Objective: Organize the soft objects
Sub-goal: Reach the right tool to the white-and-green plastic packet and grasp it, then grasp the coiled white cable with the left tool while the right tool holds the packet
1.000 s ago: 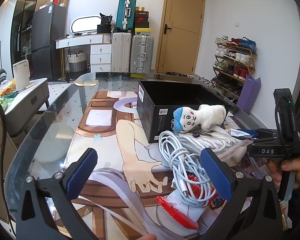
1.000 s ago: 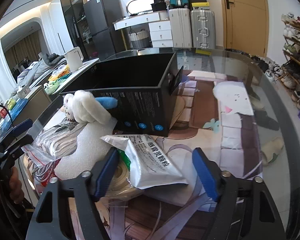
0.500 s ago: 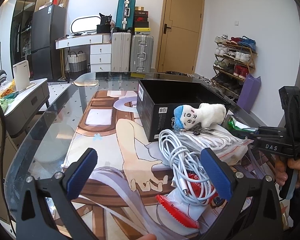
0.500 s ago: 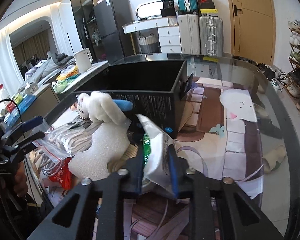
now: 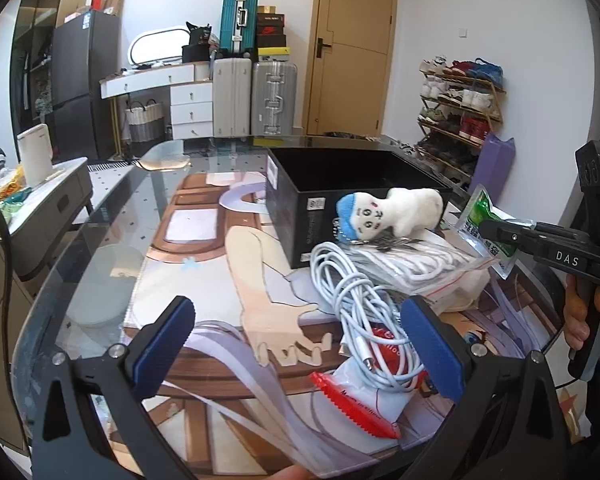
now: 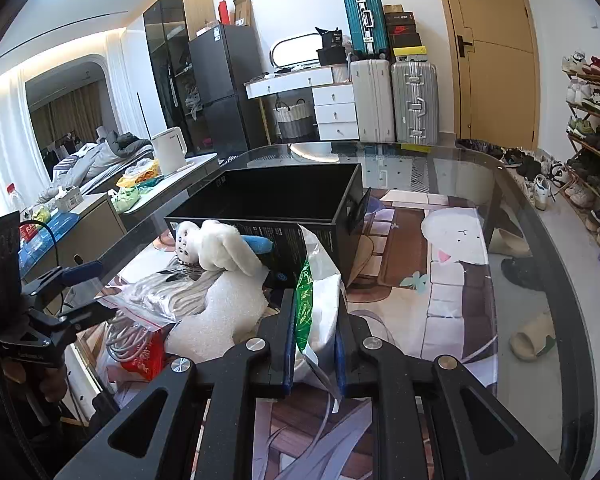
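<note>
From your left wrist camera, your left gripper hangs with its fingers spread wide and nothing between them, over the white cable bundle on the tabletop. The plush toy lies on a bagged cable against the black box.

From your right wrist camera, your right gripper has its fingers clamped on the silver-and-green pouch, held off the tabletop just in front of the box.

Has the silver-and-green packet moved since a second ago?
Yes. The right gripper has lifted the packet off the pile, up against the black box.
</note>
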Motion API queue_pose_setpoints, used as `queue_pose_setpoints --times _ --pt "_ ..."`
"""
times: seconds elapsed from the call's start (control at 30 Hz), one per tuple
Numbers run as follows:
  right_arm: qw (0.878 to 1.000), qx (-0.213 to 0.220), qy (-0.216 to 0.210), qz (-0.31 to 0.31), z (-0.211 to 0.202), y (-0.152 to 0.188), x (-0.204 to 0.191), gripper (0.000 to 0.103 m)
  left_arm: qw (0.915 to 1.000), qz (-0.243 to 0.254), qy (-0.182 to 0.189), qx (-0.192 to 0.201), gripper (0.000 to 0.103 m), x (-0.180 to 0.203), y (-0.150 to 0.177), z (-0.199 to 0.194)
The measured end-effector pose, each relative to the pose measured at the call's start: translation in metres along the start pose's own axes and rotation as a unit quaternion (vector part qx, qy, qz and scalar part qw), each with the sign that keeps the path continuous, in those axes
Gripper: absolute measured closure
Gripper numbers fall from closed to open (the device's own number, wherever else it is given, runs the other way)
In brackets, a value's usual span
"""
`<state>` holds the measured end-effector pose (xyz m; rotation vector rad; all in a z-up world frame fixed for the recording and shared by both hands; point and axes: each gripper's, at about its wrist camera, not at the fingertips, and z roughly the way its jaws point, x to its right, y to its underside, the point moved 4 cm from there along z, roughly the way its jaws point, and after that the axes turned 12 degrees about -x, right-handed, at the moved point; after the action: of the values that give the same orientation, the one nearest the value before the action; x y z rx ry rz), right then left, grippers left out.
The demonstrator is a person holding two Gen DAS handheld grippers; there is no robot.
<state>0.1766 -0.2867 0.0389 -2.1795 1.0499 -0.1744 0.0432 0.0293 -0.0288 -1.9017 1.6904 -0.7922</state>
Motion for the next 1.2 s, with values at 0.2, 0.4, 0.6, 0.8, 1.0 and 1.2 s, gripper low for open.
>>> queue_pose_setpoints --times 0.2,0.4,0.6,0.8,1.0,1.2 --pt "1.000 0.007 0.000 -0.001 -0.009 0.001 -0.001 0.088 0.9994 0.013 0.032 -0.004 0.000 0.003 0.002 -0.011" --pt "1.000 0.009 -0.001 -0.004 -0.010 0.000 -0.002 0.088 0.9971 0.039 0.065 -0.012 0.000 0.017 0.003 -0.016" --pt "1.000 0.008 -0.001 -0.006 -0.009 0.000 -0.003 0.088 0.9964 0.047 0.057 -0.043 0.000 0.032 0.003 0.006" --pt "1.000 0.008 0.000 -0.008 -0.009 0.000 -0.003 0.088 0.9965 0.030 0.043 -0.064 0.001 0.032 -0.004 0.031" --pt "1.000 0.009 -0.002 -0.011 -0.007 0.000 -0.005 0.088 0.9950 0.014 0.061 -0.078 0.024 0.023 -0.006 0.037" --pt "1.000 0.012 -0.004 -0.015 -0.008 -0.001 -0.007 0.088 0.9951 0.009 0.066 -0.073 0.061 0.022 -0.004 0.034"
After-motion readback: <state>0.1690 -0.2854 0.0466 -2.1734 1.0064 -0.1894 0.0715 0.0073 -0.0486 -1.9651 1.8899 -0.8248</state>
